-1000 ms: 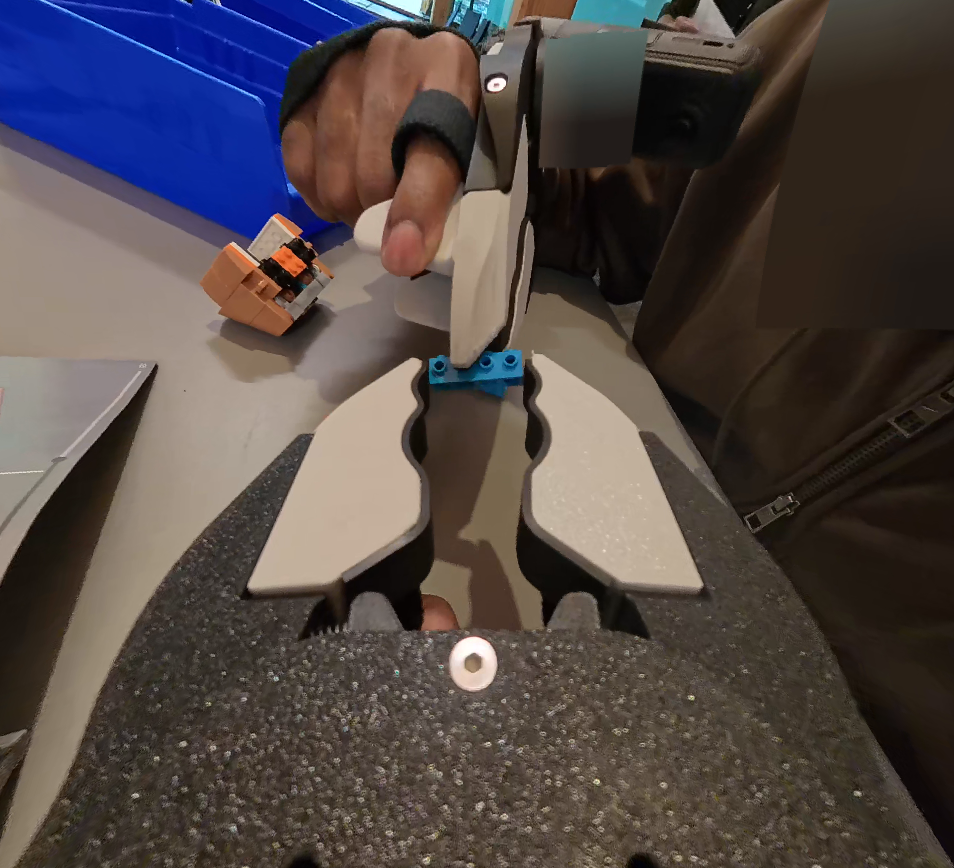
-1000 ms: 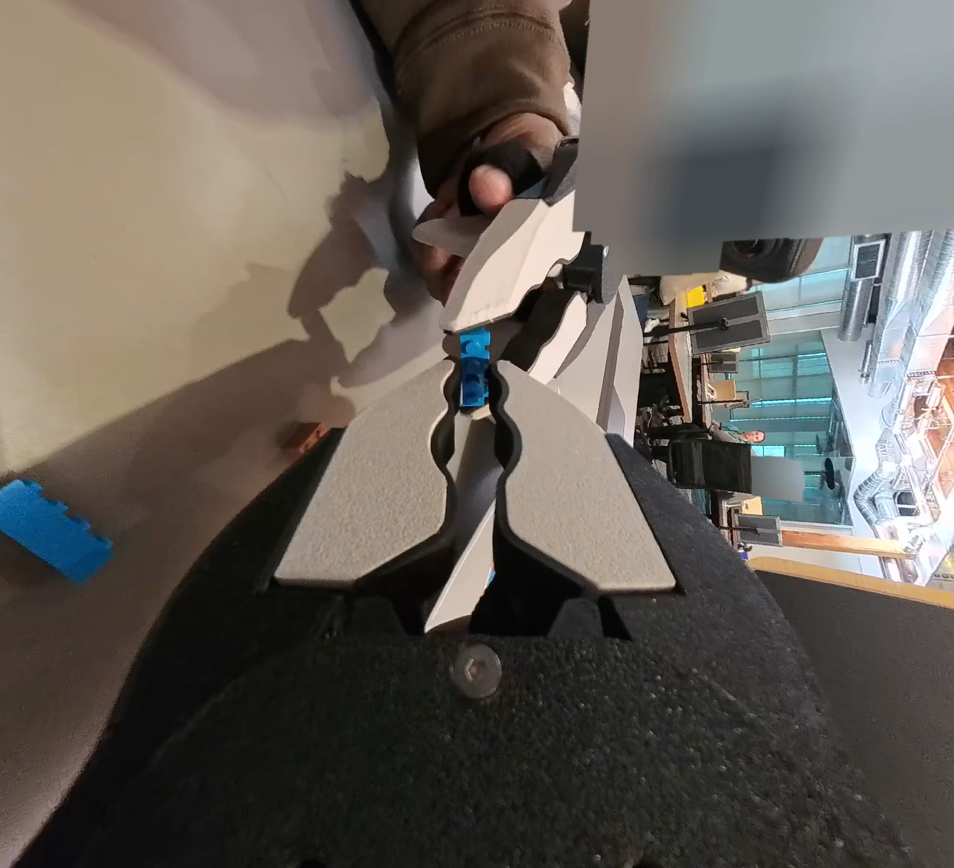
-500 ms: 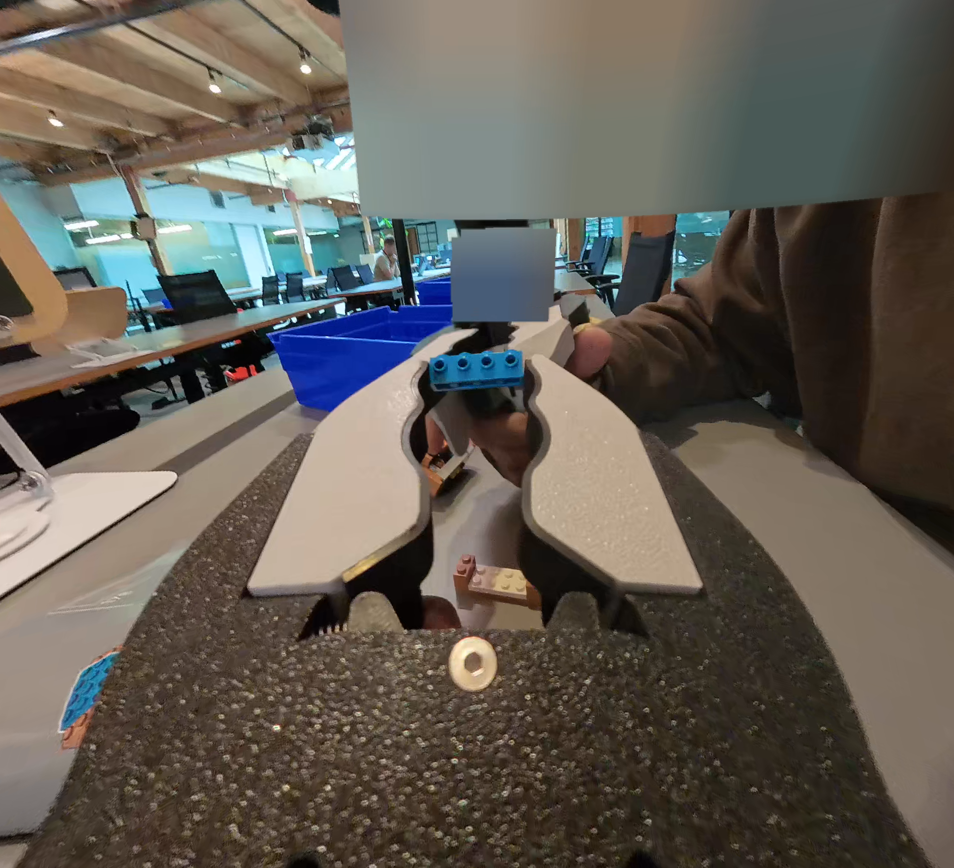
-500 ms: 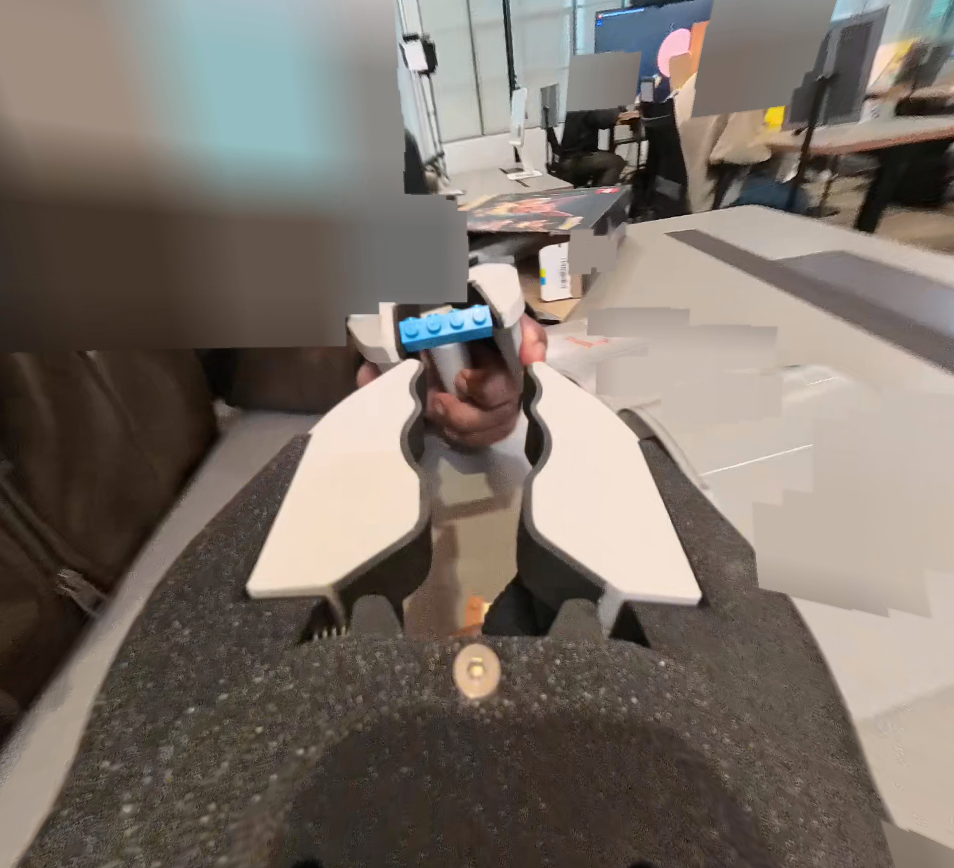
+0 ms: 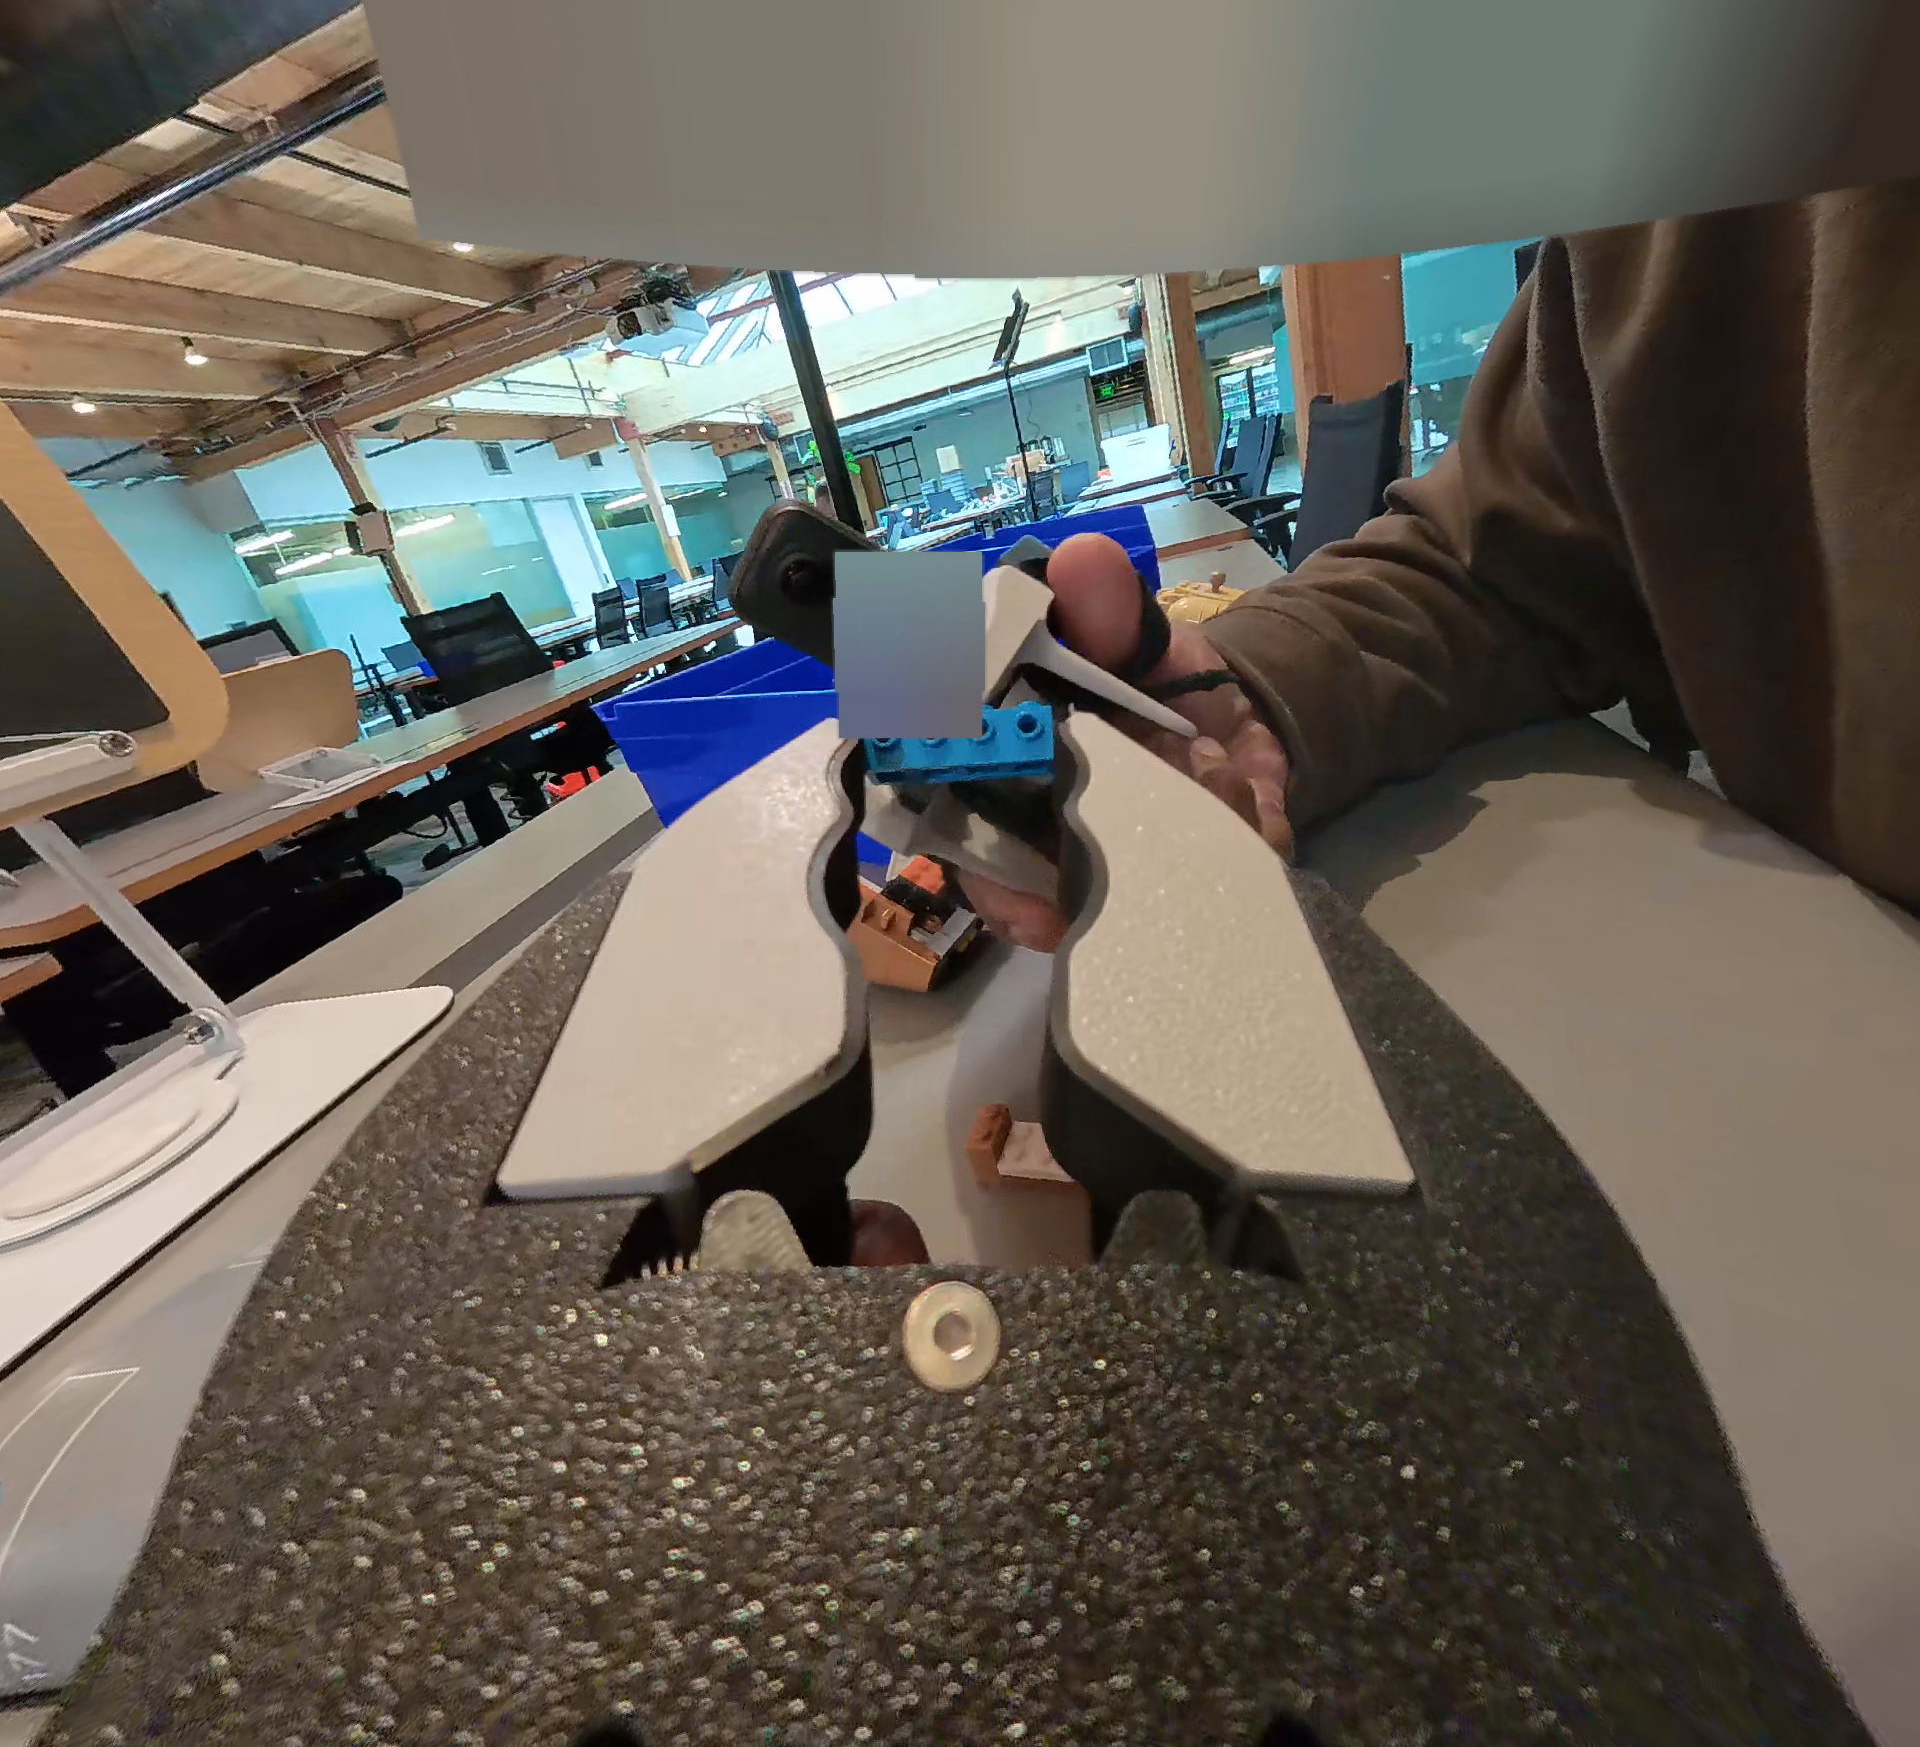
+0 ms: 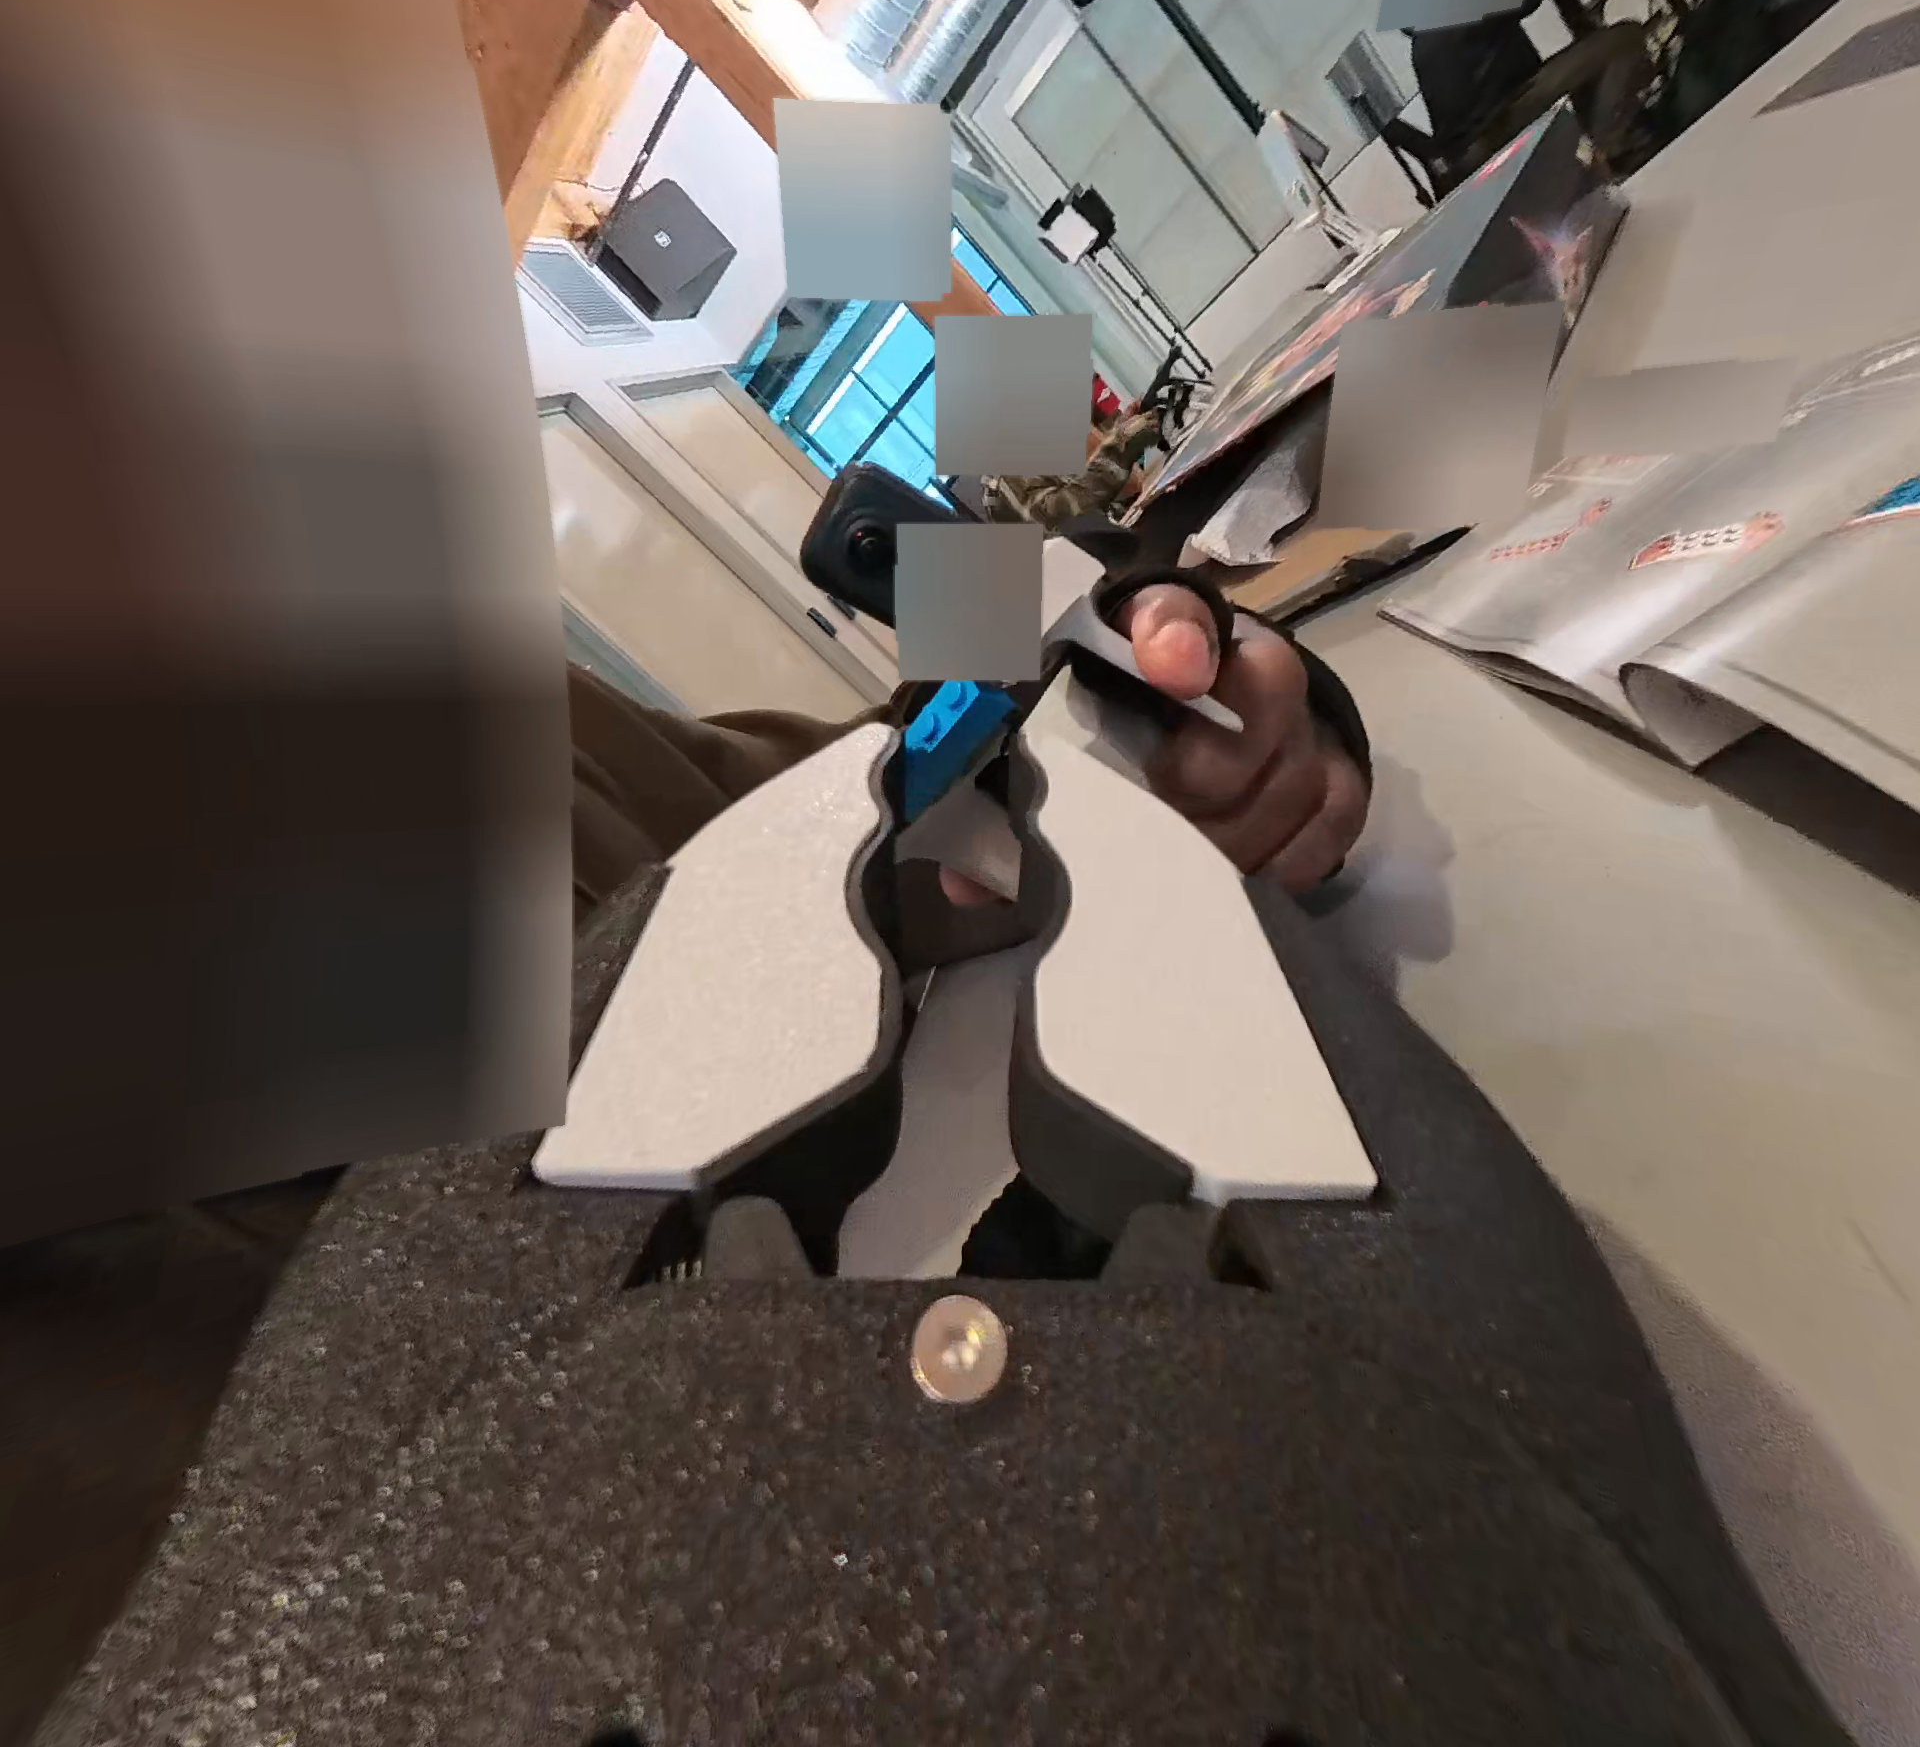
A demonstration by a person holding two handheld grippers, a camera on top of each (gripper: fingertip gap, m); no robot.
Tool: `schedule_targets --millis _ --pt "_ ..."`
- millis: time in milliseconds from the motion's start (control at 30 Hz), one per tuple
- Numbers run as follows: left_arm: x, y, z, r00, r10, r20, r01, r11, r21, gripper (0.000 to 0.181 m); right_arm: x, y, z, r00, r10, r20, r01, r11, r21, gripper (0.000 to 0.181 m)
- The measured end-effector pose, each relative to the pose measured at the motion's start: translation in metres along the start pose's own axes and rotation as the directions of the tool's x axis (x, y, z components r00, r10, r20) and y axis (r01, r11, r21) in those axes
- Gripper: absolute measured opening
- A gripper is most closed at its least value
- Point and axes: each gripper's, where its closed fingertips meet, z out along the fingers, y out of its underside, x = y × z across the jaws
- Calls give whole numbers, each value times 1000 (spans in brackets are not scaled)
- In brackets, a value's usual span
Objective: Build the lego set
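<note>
The grey counter is lying under both tongs. Only the left wrist view is showing the blue bins at the far side, and the white stand base sitting at the left, near the counter's left edge. Only the right wrist view is showing the open booklet lying at the right, well apart from the tongs, with bare counter between them.

The left tongs are closing narrow on the blue brick, which is held in the air above the counter, its studs pointing up. In the right wrist view the right tongs are narrow too and are touching the same brick from the other side; I cannot tell if they are really gripping it.

Under the left tongs an orange-brown lego model is resting on the counter, and nearer, a small brown and tan piece is lying just beside the right finger.
</note>
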Motion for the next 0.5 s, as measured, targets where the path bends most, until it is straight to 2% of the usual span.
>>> schedule_targets --millis 233,500 --pt "-2 4 0 999 30 20 -29 999 -29 34 2 -1 0 999 34 -17 -34 999 -6 15" --pt "-8 13 1 996 73 59 -67 993 -94 35 11 -2 -3 991 -34 -127 30 999 -33 15"
